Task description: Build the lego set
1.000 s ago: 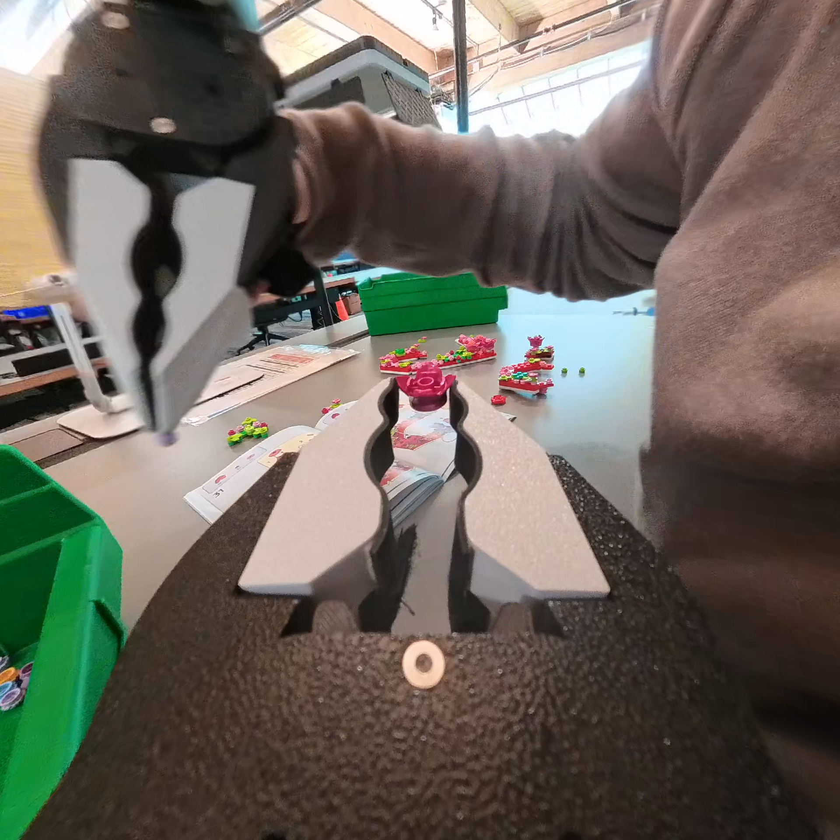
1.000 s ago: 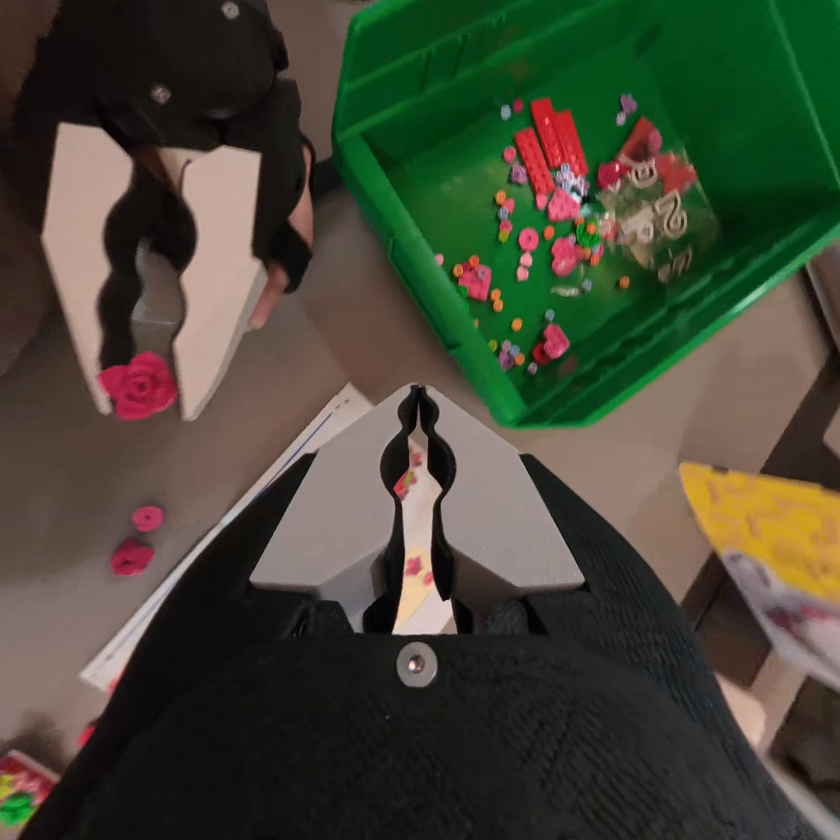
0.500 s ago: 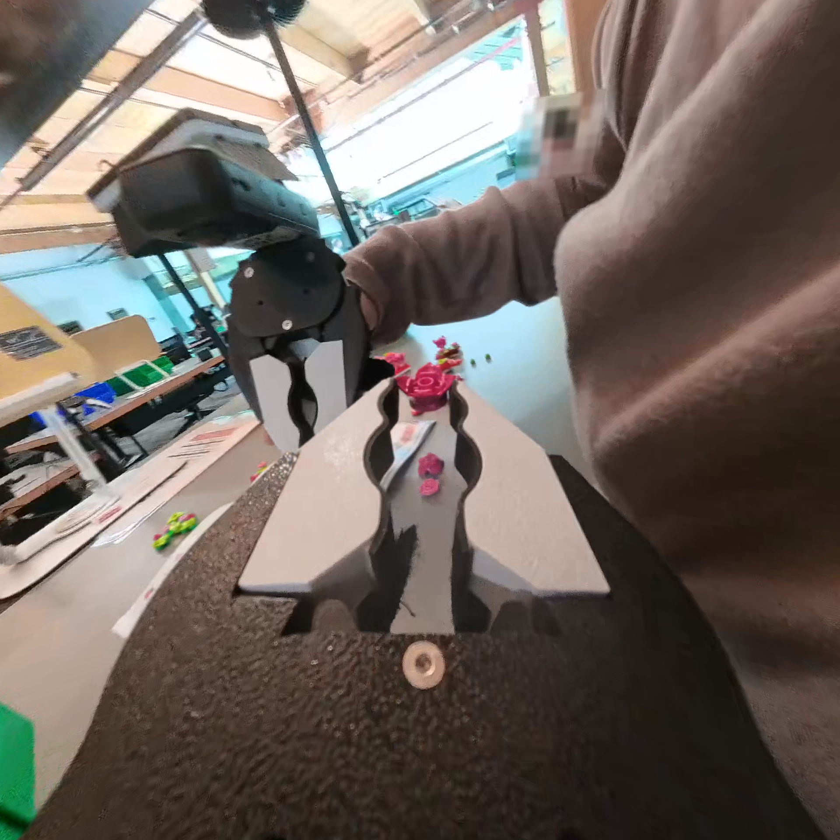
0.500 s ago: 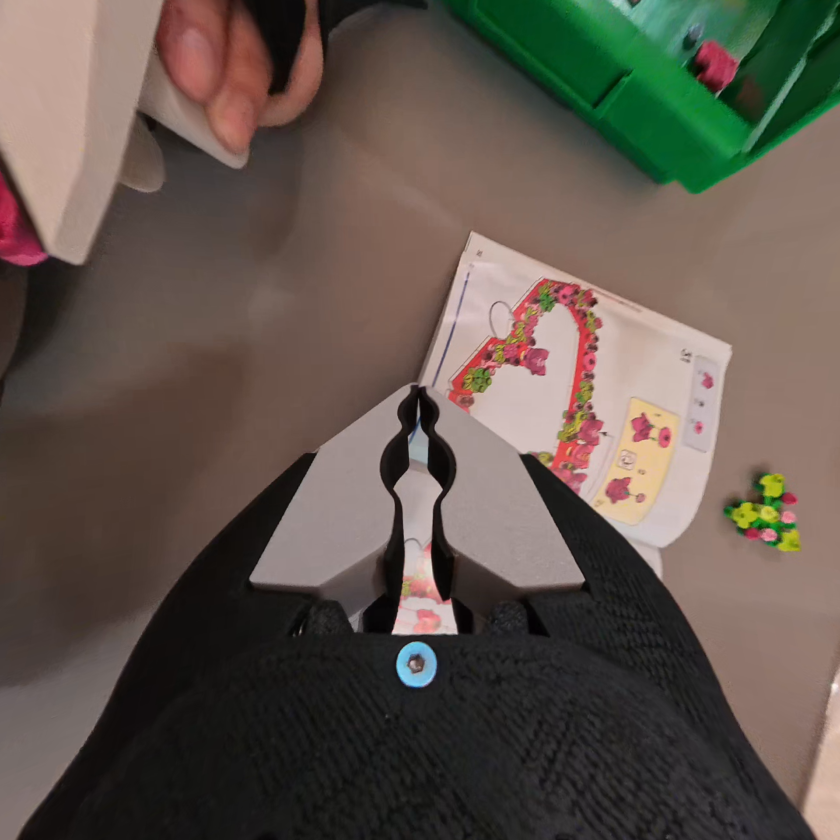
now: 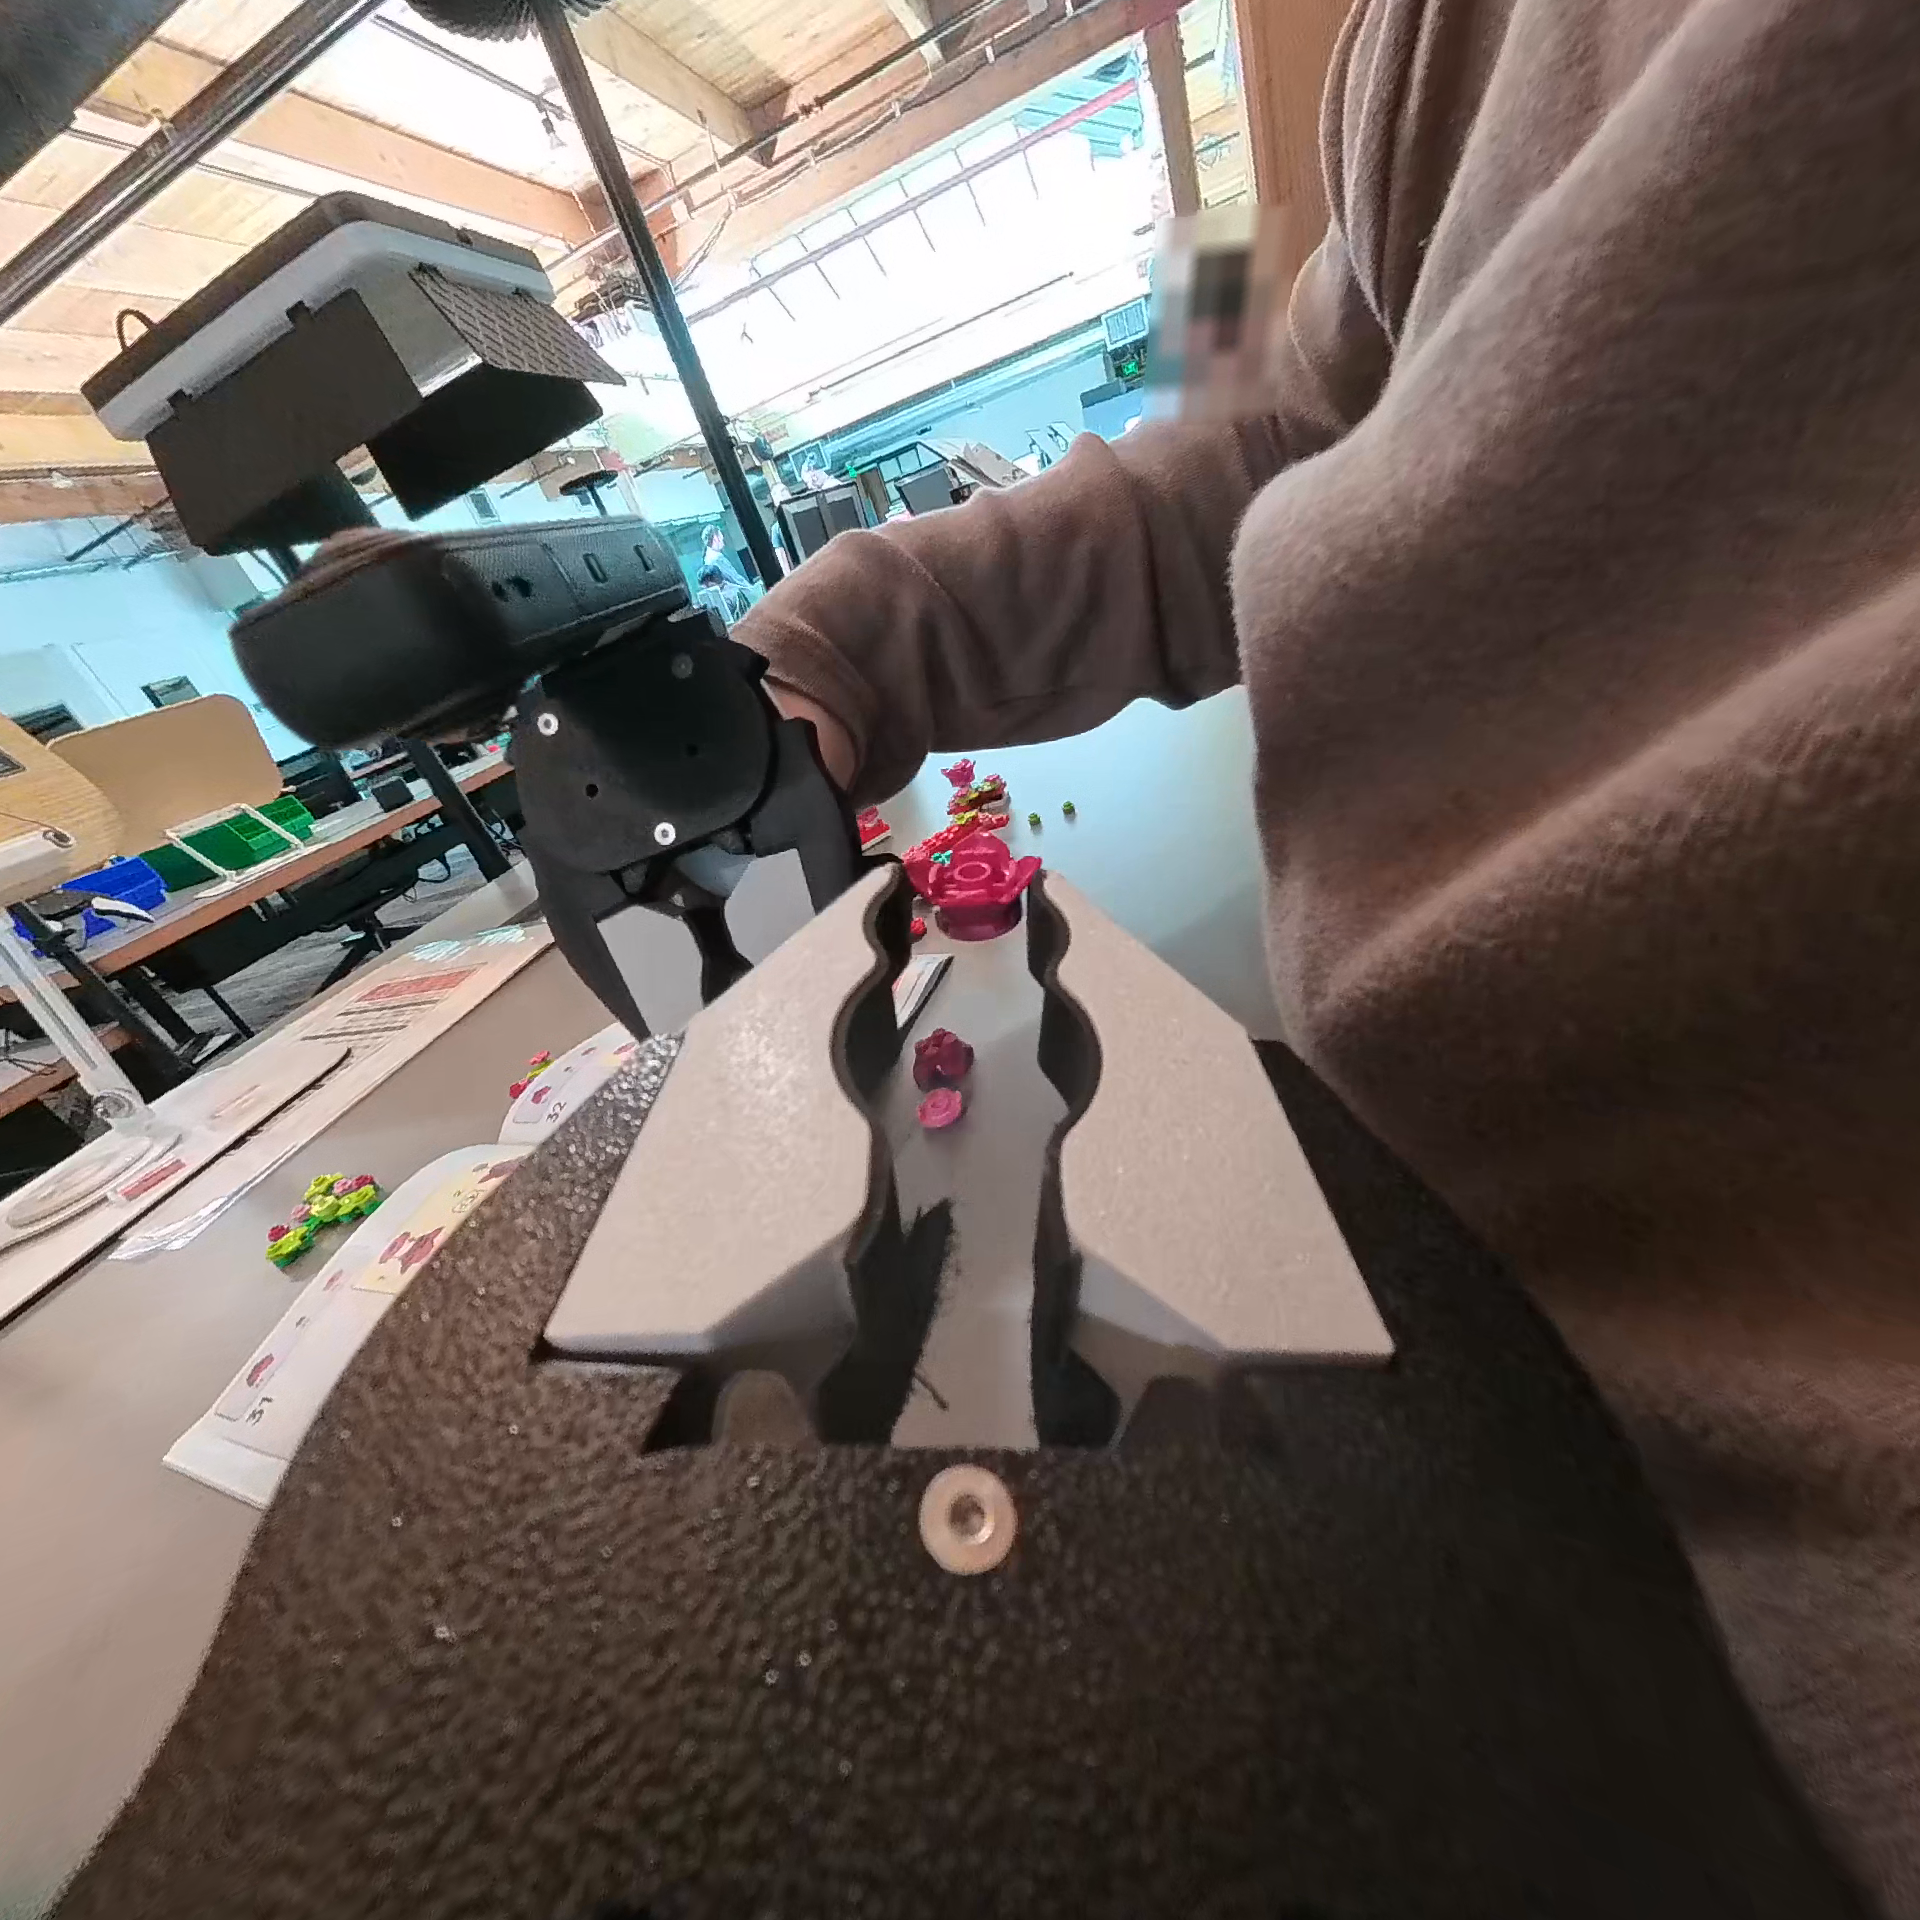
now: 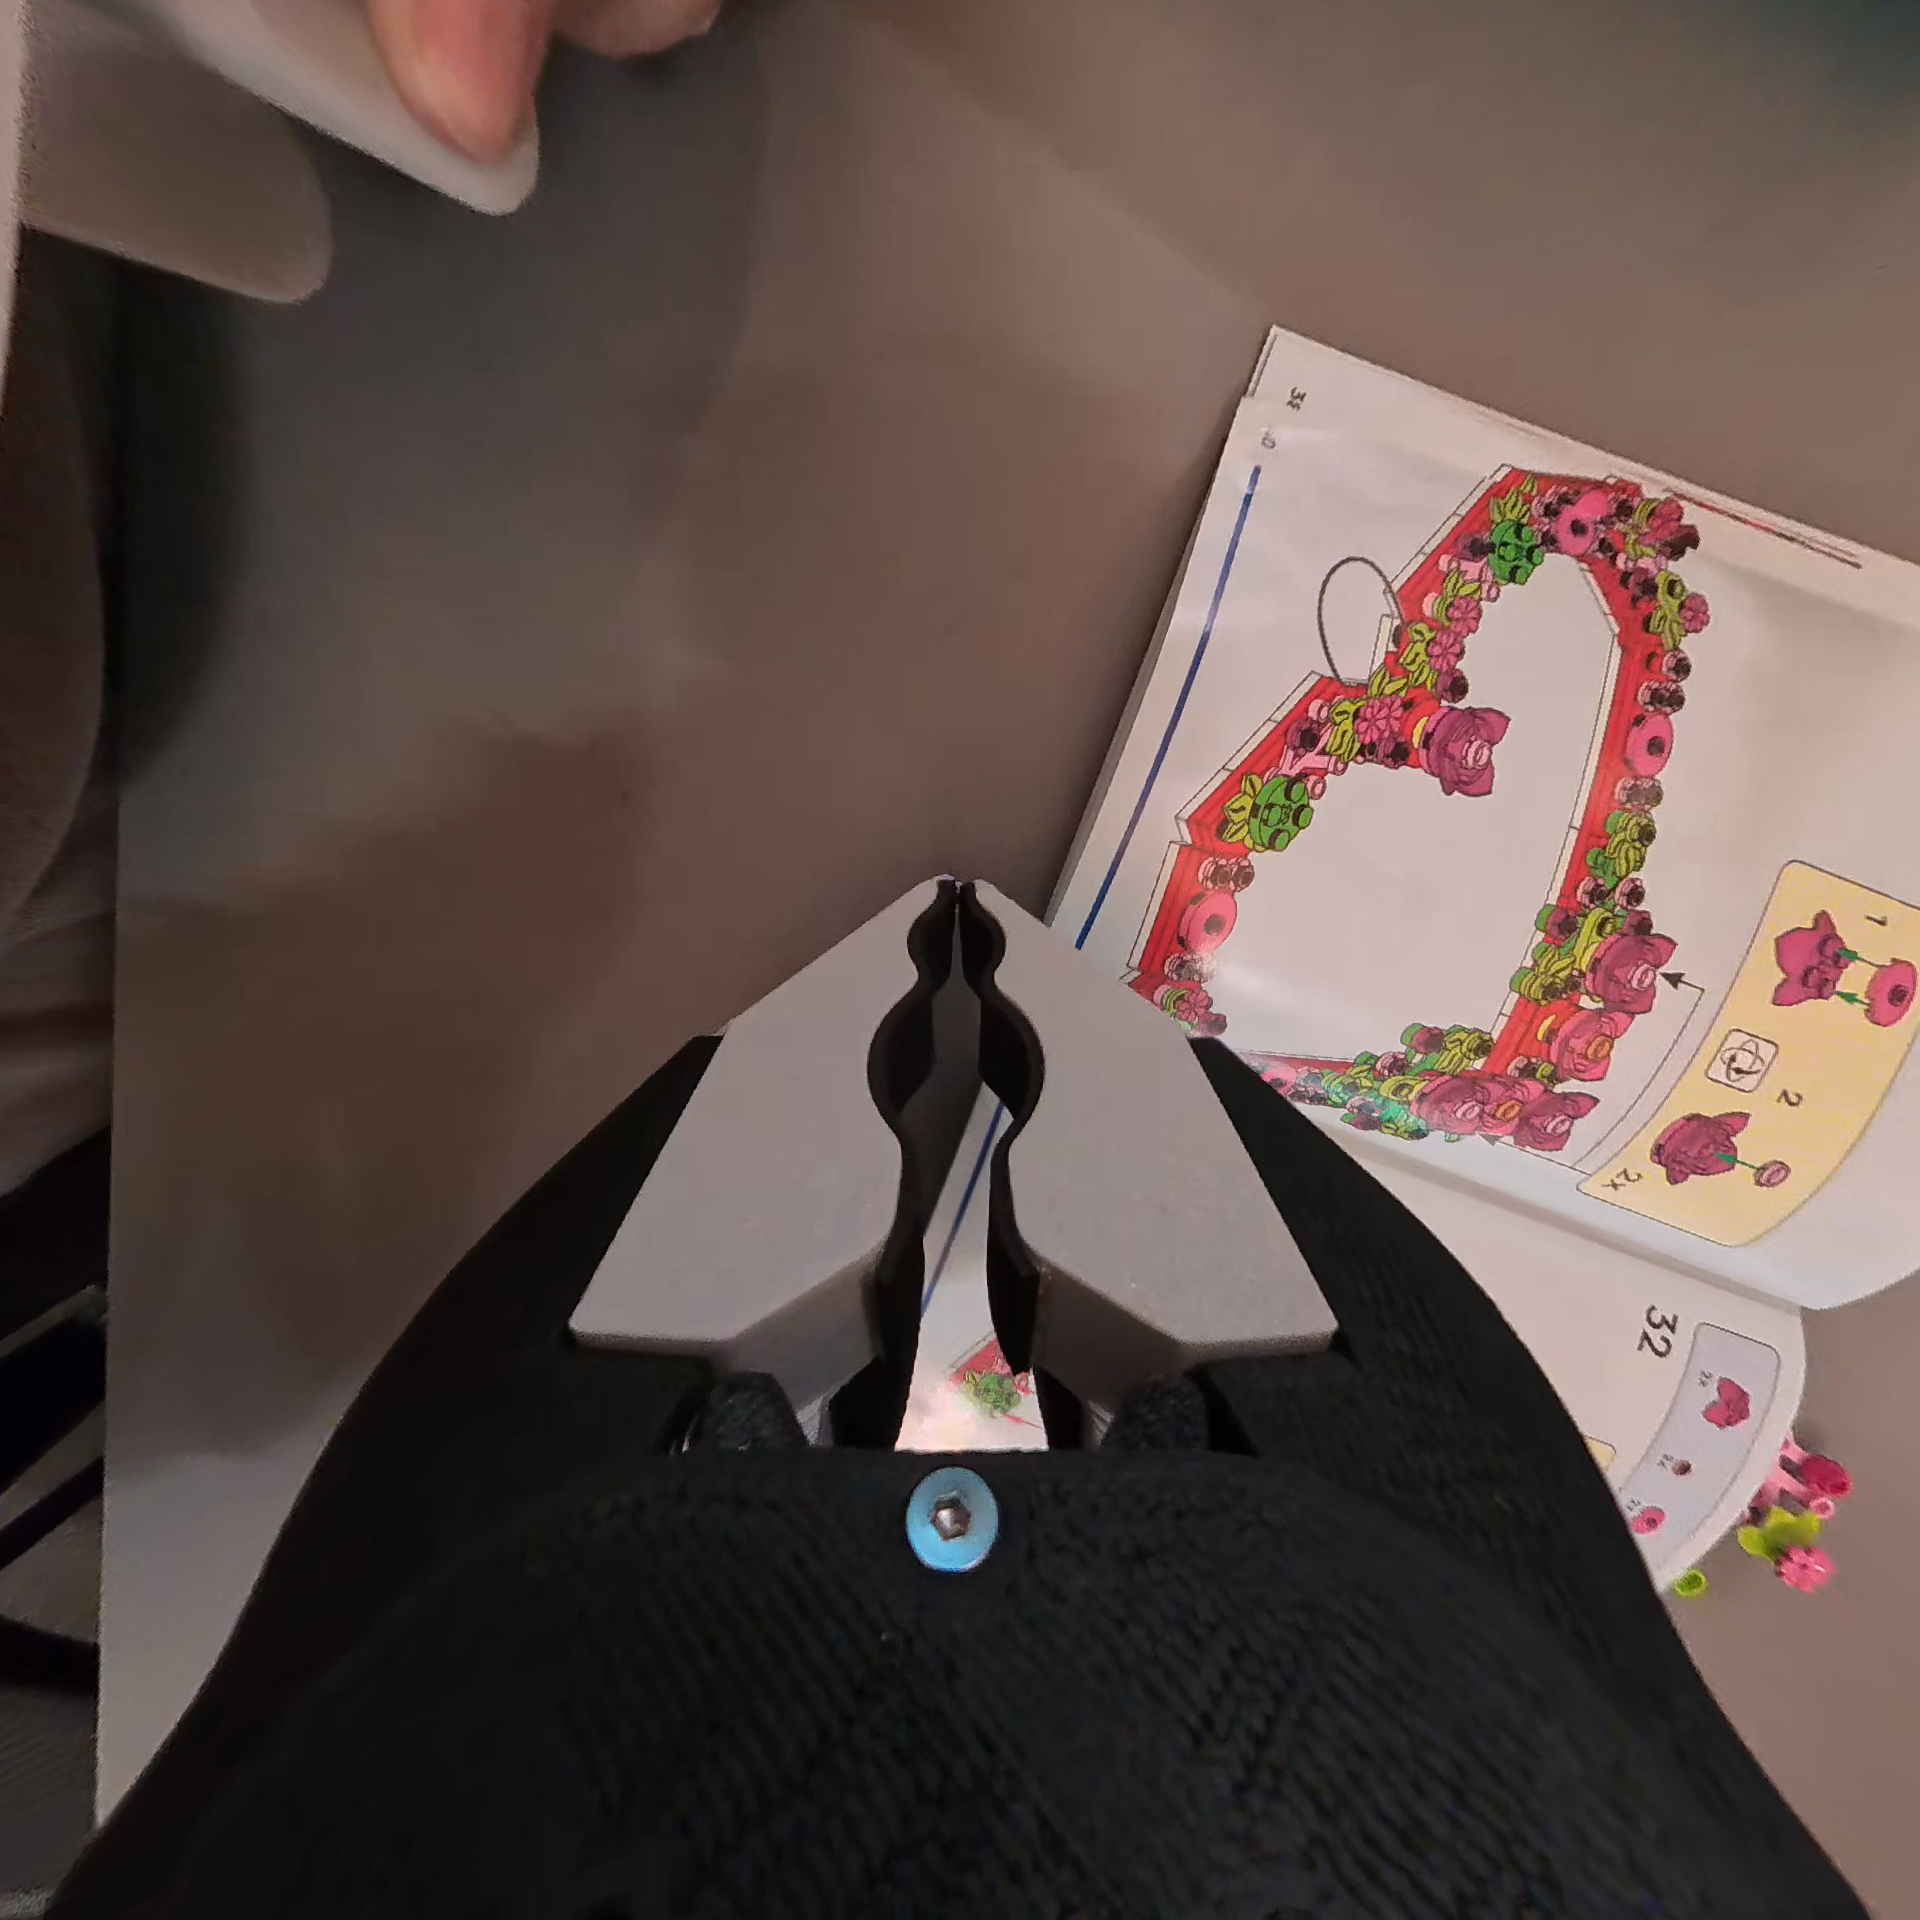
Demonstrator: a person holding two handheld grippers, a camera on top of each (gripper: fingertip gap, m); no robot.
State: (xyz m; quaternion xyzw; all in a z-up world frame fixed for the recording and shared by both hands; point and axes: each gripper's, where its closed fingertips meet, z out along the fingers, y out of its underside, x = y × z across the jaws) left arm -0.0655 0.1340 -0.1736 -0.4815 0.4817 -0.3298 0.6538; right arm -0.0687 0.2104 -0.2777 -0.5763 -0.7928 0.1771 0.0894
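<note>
Rose (image 5: 974, 883), magenta, sat pinched between the tips of the left gripper (image 5: 961, 896) in the left wrist view, the jaws parted only by the width of that piece. Below the tips, seen through the gap between the fingers, two loose bits lay on the table (image 5: 1143, 769): a small dark-pink flower (image 5: 942, 1056) and, just nearer the camera, a round pink stud (image 5: 939, 1110). Beyond the tips, more red and pink assemblies (image 5: 971, 805) stood on the far table. Left of the jaws hung the right gripper (image 5: 665, 977), pointed down at the table, a brown sleeve (image 5: 997, 623) behind it. Lower left of the jaws lay the booklet (image 5: 312, 1351), with a green-yellow cluster (image 5: 322, 1216) just beside it.

In the right wrist view, the right gripper (image 6: 957, 885) had its jaws shut tip to tip and held nothing that could be seen. It pointed down at bare table (image 6: 623, 520). To the right of the jaws, partly under the right finger, lay the open booklet (image 6: 1455, 831), showing a red heart frame trimmed with flowers. At lower right, past the booklet's edge, a few pink and lime pieces (image 6: 1792, 1517) lay on the table. Far above and left of the jaws, a blurred pale finger of the left gripper (image 6: 208, 156) showed with a fingertip of the person's hand (image 6: 468, 73) on it; the rose was out of sight here.
</note>
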